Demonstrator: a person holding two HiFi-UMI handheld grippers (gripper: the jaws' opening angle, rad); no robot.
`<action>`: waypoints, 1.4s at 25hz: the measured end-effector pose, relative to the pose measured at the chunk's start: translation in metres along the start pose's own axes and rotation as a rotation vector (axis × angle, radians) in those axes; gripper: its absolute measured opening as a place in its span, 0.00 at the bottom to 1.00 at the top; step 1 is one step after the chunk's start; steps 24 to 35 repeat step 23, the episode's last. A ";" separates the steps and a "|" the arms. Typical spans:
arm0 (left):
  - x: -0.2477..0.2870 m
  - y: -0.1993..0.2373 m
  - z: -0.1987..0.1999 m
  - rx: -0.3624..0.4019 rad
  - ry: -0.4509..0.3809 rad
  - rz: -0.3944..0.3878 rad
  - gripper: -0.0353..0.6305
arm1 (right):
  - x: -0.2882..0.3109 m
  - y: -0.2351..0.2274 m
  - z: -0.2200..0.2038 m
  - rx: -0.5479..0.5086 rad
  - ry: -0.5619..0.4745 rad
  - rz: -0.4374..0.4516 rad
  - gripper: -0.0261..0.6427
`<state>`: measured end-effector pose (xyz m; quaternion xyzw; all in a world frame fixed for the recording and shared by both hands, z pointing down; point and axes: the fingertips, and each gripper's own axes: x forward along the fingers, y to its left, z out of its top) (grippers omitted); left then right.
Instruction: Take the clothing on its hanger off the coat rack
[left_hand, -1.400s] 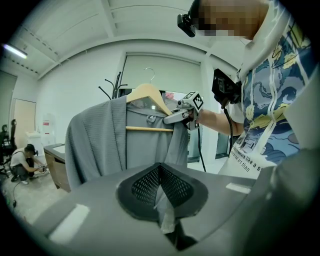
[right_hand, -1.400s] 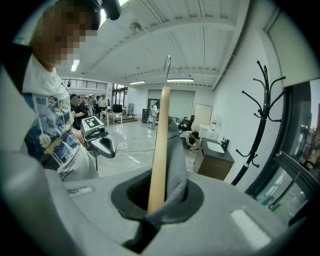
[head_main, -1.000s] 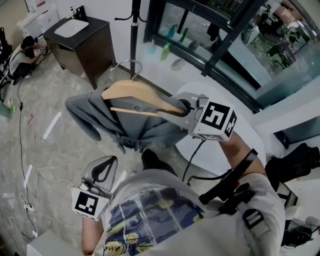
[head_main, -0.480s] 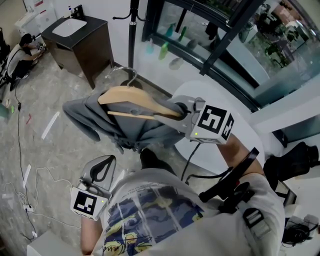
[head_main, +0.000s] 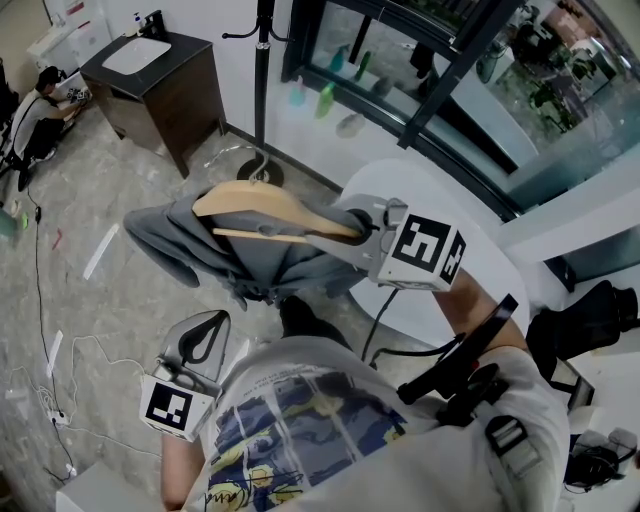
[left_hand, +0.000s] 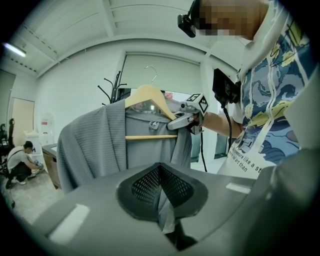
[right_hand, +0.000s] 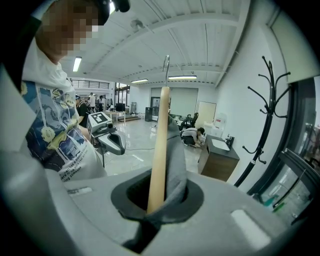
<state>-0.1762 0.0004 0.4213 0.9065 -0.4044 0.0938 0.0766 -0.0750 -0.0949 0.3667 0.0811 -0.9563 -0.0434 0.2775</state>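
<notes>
1 end of the wooden hanger (head_main: 262, 198), wrapped in the grey ribbed garment (head_main: 190, 240), is pinched by our right hand-held gripper (head_main: 352, 226), away from the coat rack (head_main: 262, 70), its top cut off. Our left hand-held gripper (head_main: 207, 334) hangs pressed together, empty.

A dark wooden cabinet (head_main: 170, 100) with a white basin (head_main: 140, 55) set in its top stands against the white wall. Beside it, at the far left, a person (head_main: 35, 110) crouches on the pale stone floor (head_main: 100, 310). A white strip (head_main: 103, 250) and loose cables (head_main: 57, 375) lie on that floor. A round white table (head_main: 500, 265) stands near the dark-framed glass wall (head_main: 450, 90), and a few bottles (head_main: 327, 100) show low along the glass.
</notes>
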 end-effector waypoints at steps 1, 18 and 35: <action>0.000 0.000 0.001 0.000 0.000 -0.001 0.06 | 0.000 0.000 0.000 0.000 0.003 0.001 0.05; 0.009 0.008 -0.004 -0.024 0.020 0.004 0.06 | 0.002 -0.023 -0.007 0.005 0.015 -0.019 0.05; 0.008 0.010 -0.022 -0.046 0.034 0.003 0.06 | 0.006 -0.026 -0.020 0.035 0.016 -0.034 0.05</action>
